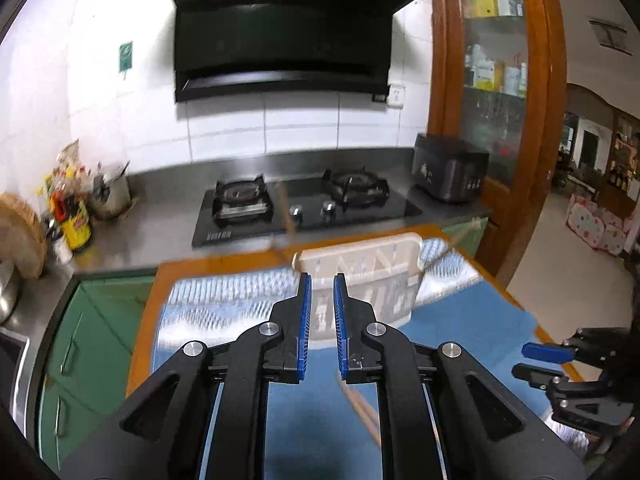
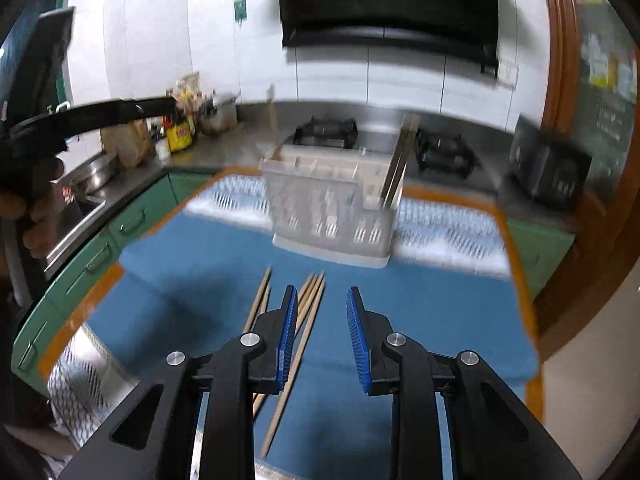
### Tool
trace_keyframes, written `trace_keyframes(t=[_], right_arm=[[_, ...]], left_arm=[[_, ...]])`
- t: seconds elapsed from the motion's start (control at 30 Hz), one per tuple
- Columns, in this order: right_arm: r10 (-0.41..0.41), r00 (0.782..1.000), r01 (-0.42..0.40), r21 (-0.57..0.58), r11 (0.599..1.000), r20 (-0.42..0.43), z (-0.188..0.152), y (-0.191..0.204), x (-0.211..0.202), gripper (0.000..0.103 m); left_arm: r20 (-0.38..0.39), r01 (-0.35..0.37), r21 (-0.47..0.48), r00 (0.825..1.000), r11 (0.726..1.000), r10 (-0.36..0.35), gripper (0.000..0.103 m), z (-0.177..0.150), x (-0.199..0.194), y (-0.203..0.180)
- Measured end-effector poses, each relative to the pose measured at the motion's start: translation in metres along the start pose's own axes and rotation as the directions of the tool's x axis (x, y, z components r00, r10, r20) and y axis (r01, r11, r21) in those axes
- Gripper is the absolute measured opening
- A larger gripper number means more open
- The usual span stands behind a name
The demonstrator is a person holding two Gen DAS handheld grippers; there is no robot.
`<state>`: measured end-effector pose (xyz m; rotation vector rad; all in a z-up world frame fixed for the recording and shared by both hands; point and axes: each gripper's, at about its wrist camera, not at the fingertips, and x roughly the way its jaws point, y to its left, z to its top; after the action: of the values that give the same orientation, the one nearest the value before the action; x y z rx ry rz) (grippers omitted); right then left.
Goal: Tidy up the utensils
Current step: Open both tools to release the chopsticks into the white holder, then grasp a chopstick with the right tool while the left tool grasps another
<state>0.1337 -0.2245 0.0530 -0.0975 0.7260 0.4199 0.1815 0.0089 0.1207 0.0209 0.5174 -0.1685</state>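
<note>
A pale slotted utensil holder stands at the far side of the blue mat. Wooden chopsticks stick up from its right end, and one more stick rises at its left. Several loose chopsticks lie on the mat, running under my right gripper's left finger. My right gripper is open just above them, with nothing between its pads. My left gripper points at the holder with a narrow empty gap; loose chopsticks show beneath it. The right gripper sits at the lower right.
Behind the table runs a steel counter with a black gas hob, a black appliance, and bottles and a pot at the left. A sink and green cabinets lie to the left. A wooden cabinet stands to the right.
</note>
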Motion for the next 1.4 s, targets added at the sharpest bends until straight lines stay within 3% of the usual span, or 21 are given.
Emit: trace_keyframes(t=[0.23, 0.53, 1.0, 1.1, 1.4], right_arm=[[0.030, 0.992, -0.025, 0.044, 0.999, -0.122, -0.067, 0.021, 0.032, 0.025], [0.037, 0.982, -0.017, 0.111, 0.994, -0.184, -0.102, 0.029, 0.064, 0.021], [-0.003, 0.976, 0.031, 0.124, 0.992, -0.216, -0.105, 0.031, 0.096, 0.016], [-0.029, 0.977, 0.052, 0.106, 0.993, -0.213, -0.103, 0.033, 0.097, 0.009], [-0.021, 0.981, 0.046, 0.129, 0.991, -0.193, -0.103, 0.021, 0.088, 0.007]], left_arm=[[-0.083, -0.025, -0.094, 0.996, 0.995, 0.017, 0.015, -0.073, -0.012, 0.027], [-0.156, -0.025, -0.208, 0.988, 0.978, -0.008, 0.015, -0.138, -0.013, 0.044], [-0.218, 0.010, -0.240, 0.974, 0.971, -0.064, 0.015, -0.173, -0.003, 0.025], [-0.235, 0.035, -0.232, 0.968, 0.972, -0.091, 0.015, -0.176, 0.003, 0.011], [-0.307, 0.076, -0.267, 0.938, 0.961, -0.159, 0.015, -0.190, 0.035, -0.026]])
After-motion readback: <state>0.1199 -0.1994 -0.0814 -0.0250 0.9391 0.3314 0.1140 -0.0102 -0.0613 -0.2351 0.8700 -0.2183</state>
